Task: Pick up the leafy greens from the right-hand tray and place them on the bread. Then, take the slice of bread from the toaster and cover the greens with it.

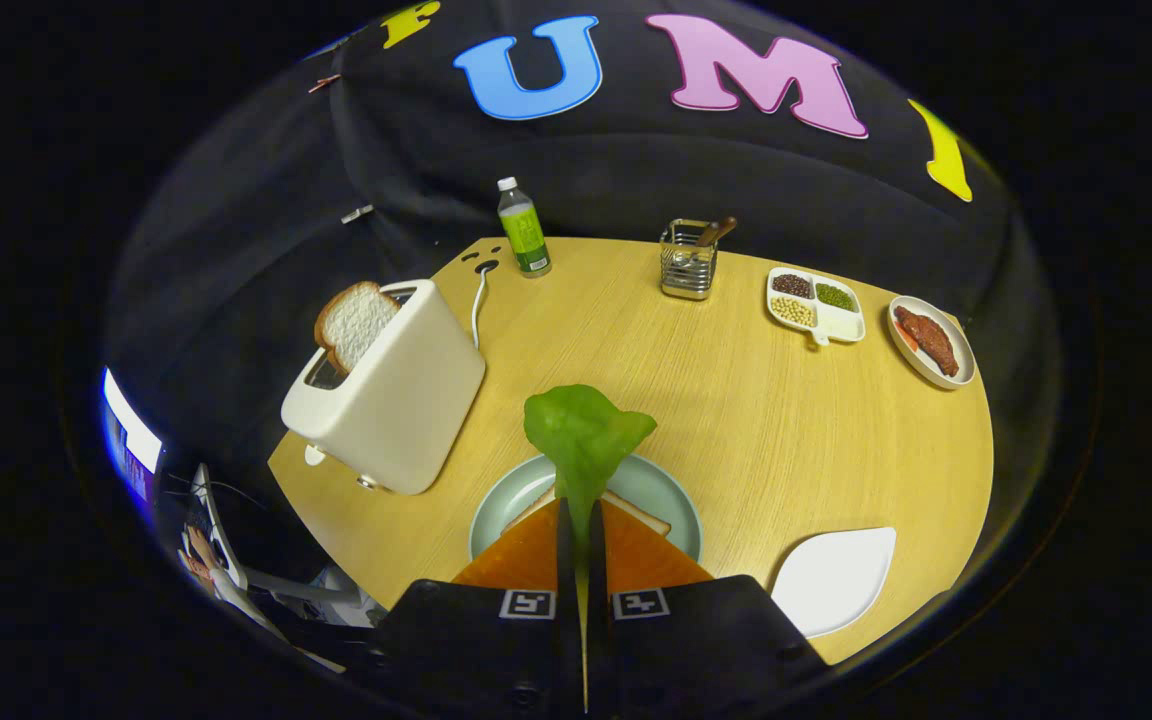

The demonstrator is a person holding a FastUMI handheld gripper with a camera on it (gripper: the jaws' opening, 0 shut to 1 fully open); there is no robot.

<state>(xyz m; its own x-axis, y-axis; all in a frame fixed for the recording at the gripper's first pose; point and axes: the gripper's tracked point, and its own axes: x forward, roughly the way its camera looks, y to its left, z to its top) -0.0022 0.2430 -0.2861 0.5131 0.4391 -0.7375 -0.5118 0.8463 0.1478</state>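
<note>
— What sits closest to you?

— Between my jaws, the leafy greens (586, 435). My gripper (583, 530) is clamped on the stem, both orange fingers (521, 560) pressed together with the leaf standing up just ahead of the tips.

— And under it?

— Right below the fingers is a pale green plate (666, 490) with a slice of bread (641, 513) lying on it. My fingers hide most of that slice, so I can't tell whether the leaf touches it.

— Now sweep from your left.

— Left of the plate stands a cream toaster (401, 395), tilted in my fisheye, with a second slice of bread (354, 322) poking out of its slot. Its white cord (477, 305) runs back across the wooden counter (786, 430). Beyond that, a bottle with a green label (523, 228) stands upright near the far edge. Further right is a wire utensil holder (688, 262), then a divided dish (816, 306) of beans and seeds, then a small oval plate (931, 342) carrying a piece of meat.

— And the tray?

— White leaf-shaped tray (831, 580), bare, just right of my fingers, near the counter's front edge.
</note>
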